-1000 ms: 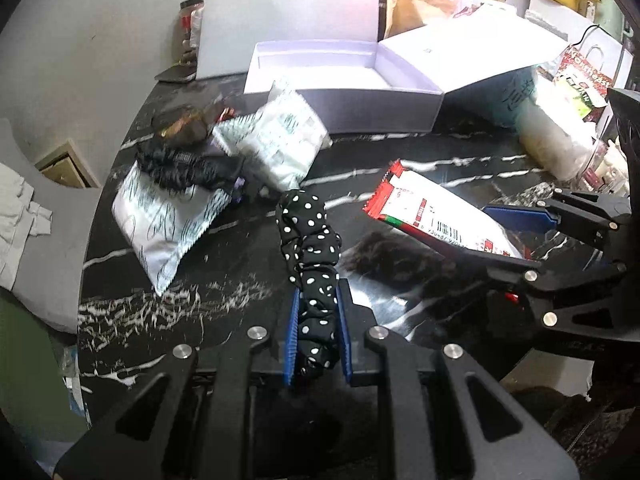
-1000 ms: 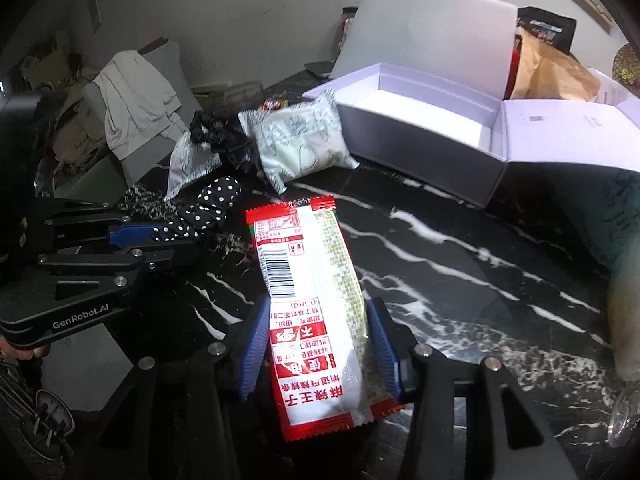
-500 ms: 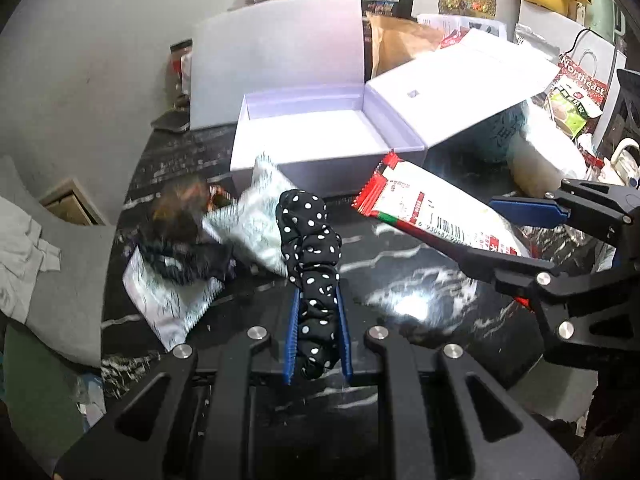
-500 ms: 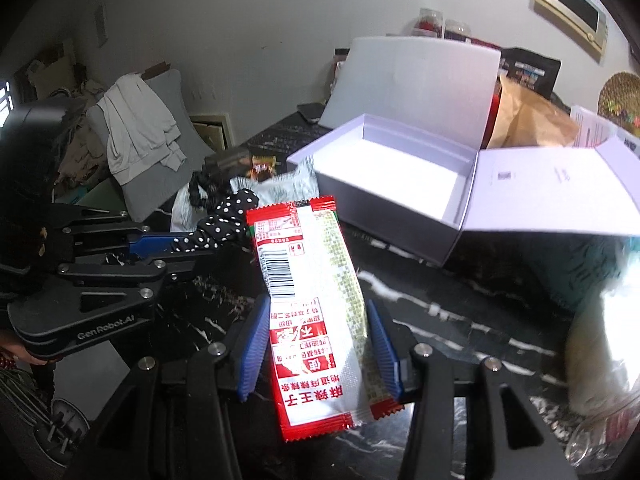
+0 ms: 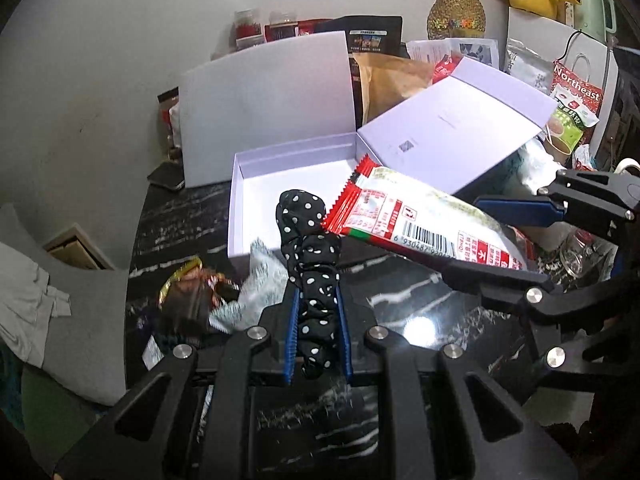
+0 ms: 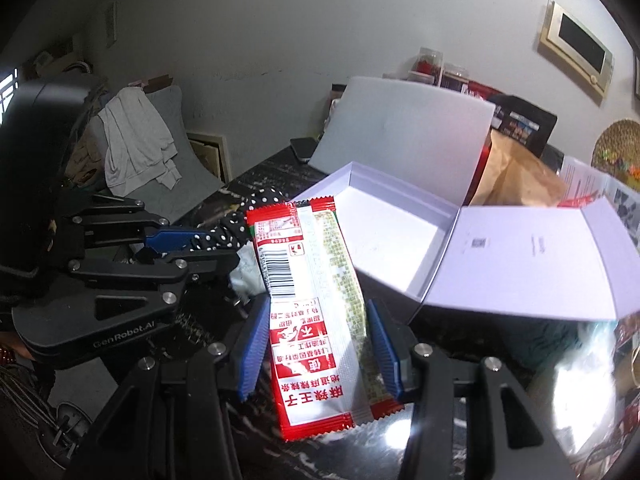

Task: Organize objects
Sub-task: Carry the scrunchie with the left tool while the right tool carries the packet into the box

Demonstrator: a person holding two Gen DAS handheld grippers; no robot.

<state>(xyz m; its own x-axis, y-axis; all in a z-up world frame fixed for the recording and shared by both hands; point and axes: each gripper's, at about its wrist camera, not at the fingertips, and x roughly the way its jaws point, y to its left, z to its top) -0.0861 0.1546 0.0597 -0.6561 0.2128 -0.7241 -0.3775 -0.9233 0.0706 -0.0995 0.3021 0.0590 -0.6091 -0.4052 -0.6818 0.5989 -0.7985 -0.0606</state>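
Observation:
My left gripper (image 5: 318, 336) is shut on a black polka-dot scrunchie (image 5: 310, 256), held up in the air just in front of an open white box (image 5: 288, 172). My right gripper (image 6: 318, 348) is shut on a red and white snack packet (image 6: 316, 304), also lifted, its tip reaching toward the box's (image 6: 396, 232) near rim. In the left wrist view the packet (image 5: 420, 220) sits right of the scrunchie, almost touching it. In the right wrist view the scrunchie (image 6: 228, 232) and left gripper (image 6: 168, 248) are at the left.
On the black marble table (image 5: 400, 320) lie a white pouch (image 5: 260, 292) and a brown wrapper (image 5: 188, 296) left of the scrunchie. The box lid (image 5: 460, 132) lies open to the right. Bags and jars crowd the back; a phone (image 6: 304, 148) lies by the box.
Both grippers have risen off the table and moved forward toward the white box, carrying the scrunchie and the packet, which now hang at the box's front rim.

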